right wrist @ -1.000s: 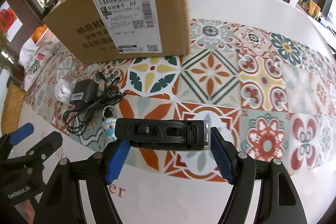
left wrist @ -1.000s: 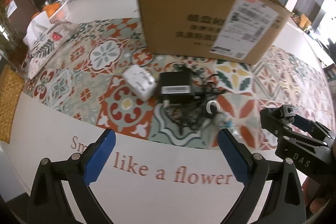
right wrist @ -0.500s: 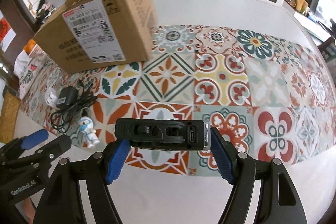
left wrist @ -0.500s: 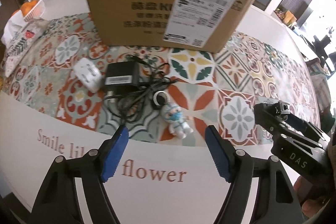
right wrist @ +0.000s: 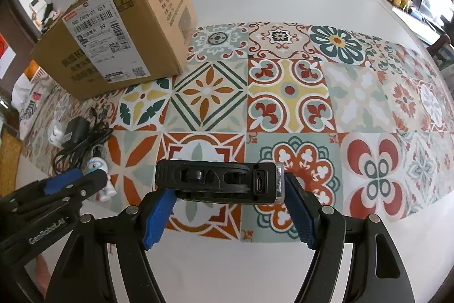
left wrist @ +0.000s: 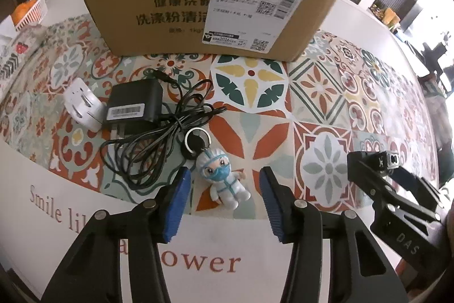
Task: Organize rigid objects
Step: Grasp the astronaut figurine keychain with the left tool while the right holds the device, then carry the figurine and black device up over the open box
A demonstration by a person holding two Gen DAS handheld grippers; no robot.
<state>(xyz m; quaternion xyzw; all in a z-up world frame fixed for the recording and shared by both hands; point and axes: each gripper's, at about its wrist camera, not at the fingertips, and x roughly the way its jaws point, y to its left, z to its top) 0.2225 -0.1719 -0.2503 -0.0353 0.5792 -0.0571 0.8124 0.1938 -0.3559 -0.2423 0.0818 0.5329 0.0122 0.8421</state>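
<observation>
Left gripper (left wrist: 222, 200) has closed in, fingers wide around the figurine (left wrist: 224, 181); right gripper (right wrist: 227, 215) clamps a black device (right wrist: 218, 182).

Bright daylight enters from windows at the upper right of both views, blown out there. Shadows are soft. Fisheye bending and dark vignetting mark the edges.

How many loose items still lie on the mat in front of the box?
3: a white plug at the left, a black adapter touching it, and a figurine between the open left tool's fingers. None visibly hidden.
</observation>
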